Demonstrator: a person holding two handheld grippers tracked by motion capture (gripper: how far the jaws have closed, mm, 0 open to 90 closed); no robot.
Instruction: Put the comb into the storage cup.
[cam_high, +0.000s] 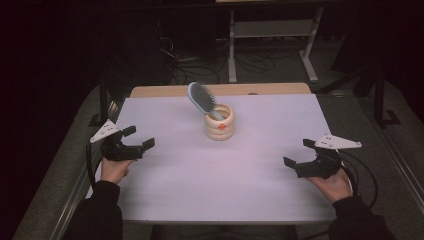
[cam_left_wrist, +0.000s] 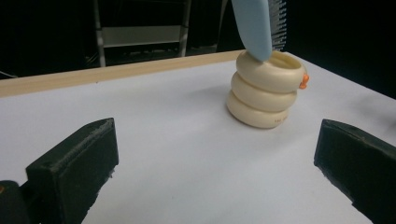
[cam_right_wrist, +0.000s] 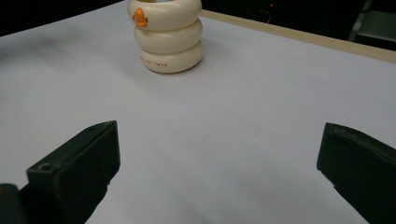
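Note:
A cream ringed cup (cam_high: 219, 122) with an orange duck bill stands upright at the middle back of the white table (cam_high: 220, 185). A pale blue hairbrush (cam_high: 202, 99) leans in it, head up and tilted left. The cup (cam_left_wrist: 264, 91) and the brush handle (cam_left_wrist: 254, 28) appear ahead of the left gripper (cam_left_wrist: 217, 177). Over the table's left side my left gripper (cam_high: 138, 138) is open and holds nothing. My right gripper (cam_high: 298, 153) hovers open over the right side, also with nothing in it, and its view has the cup (cam_right_wrist: 166, 35) at the top.
A wooden strip (cam_high: 220, 90) runs along the table's far edge. Behind it in the dark stand a white metal frame (cam_high: 272, 35) and loose cables (cam_high: 200, 65) on the floor. A person's hands and dark sleeves come in at both front corners.

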